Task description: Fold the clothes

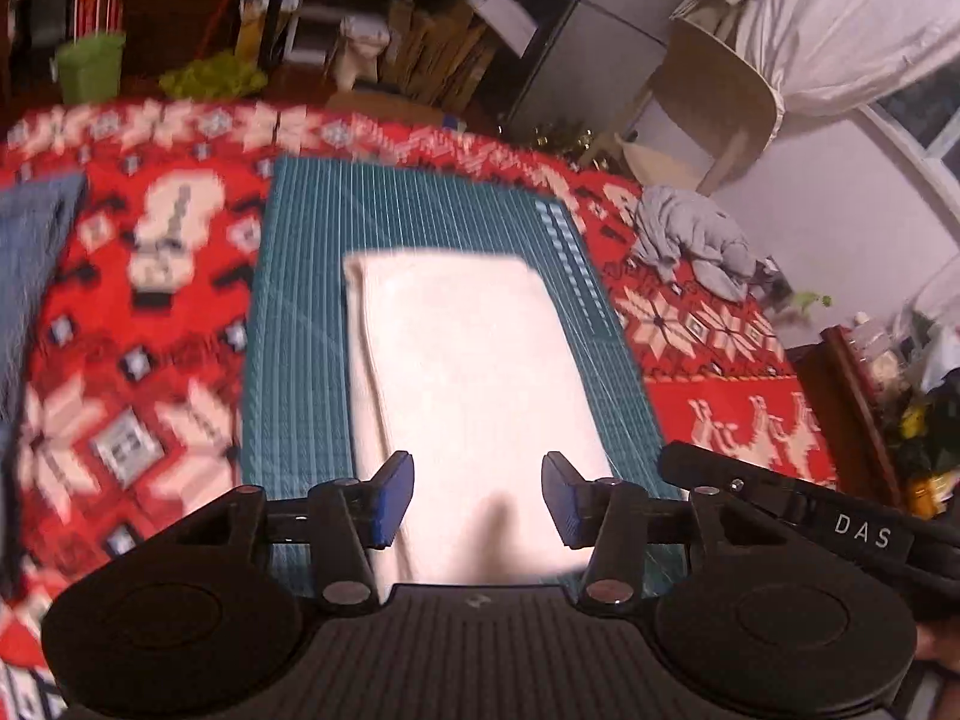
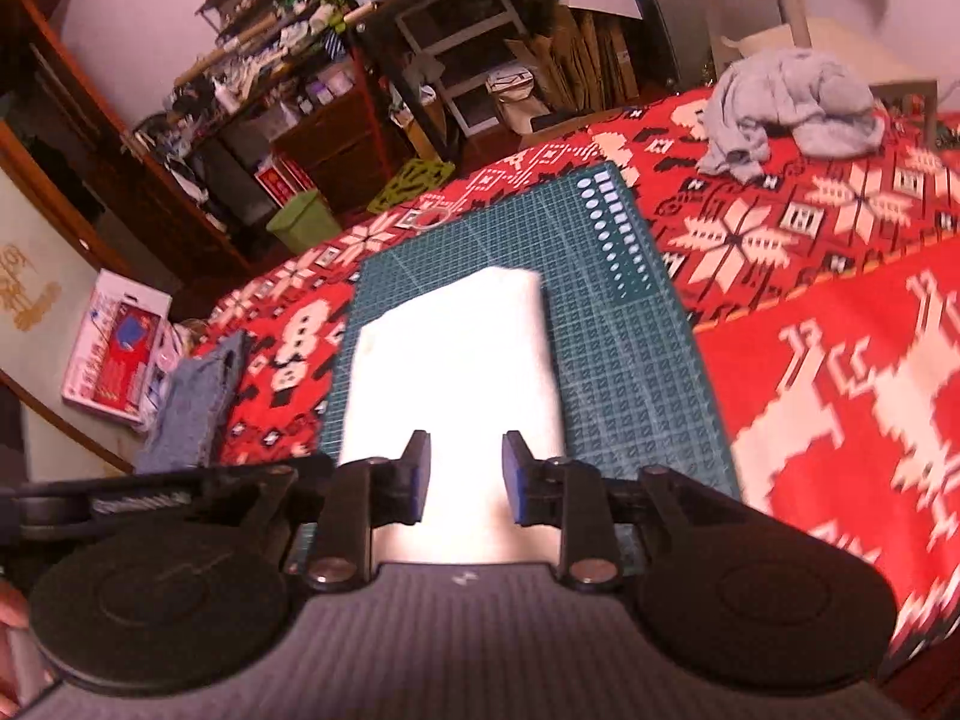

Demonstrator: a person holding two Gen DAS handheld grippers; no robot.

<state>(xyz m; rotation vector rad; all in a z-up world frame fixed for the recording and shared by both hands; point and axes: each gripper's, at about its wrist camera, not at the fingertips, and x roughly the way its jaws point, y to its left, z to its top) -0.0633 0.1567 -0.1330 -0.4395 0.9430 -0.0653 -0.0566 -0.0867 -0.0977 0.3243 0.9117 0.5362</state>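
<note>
— Looking through the left wrist view first: where does the garment sit?

— A white folded cloth [image 1: 468, 396] lies flat on the green cutting mat [image 1: 300, 312], which rests on the red patterned blanket [image 1: 120, 300]. I'd guess the mat gives a smooth, square surface to fold against. The left gripper [image 1: 477, 498] hovers over the cloth's near end, its blue pads [image 1: 393, 495] parted with only air between them; it holds nothing.

— And which way does the cloth run?

— Its long axis goes from near to far, in line with the mat's long side. There's a doubled edge along its left side.

— Anything else on the bed?

— A crumpled grey garment [image 1: 690, 240] far right, and a folded blue-denim piece [image 1: 30, 276] at the left, well apart from the mat. Probably one waiting, one done.

— Now the right wrist view?

— Same white folded cloth [image 2: 456, 372] on the green cutting mat [image 2: 630, 372], long axis again running away from the camera, tilted a little rightward. The right gripper [image 2: 467, 477] sits above its near end, fingers narrower apart than the left's, yet not pinching fabric. The crumpled grey garment [image 2: 786, 108] lies far right, the folded blue-denim piece [image 2: 192, 408] left.

— So the fold looks finished?

— I'd judge so; both tools appear free of it.
</note>
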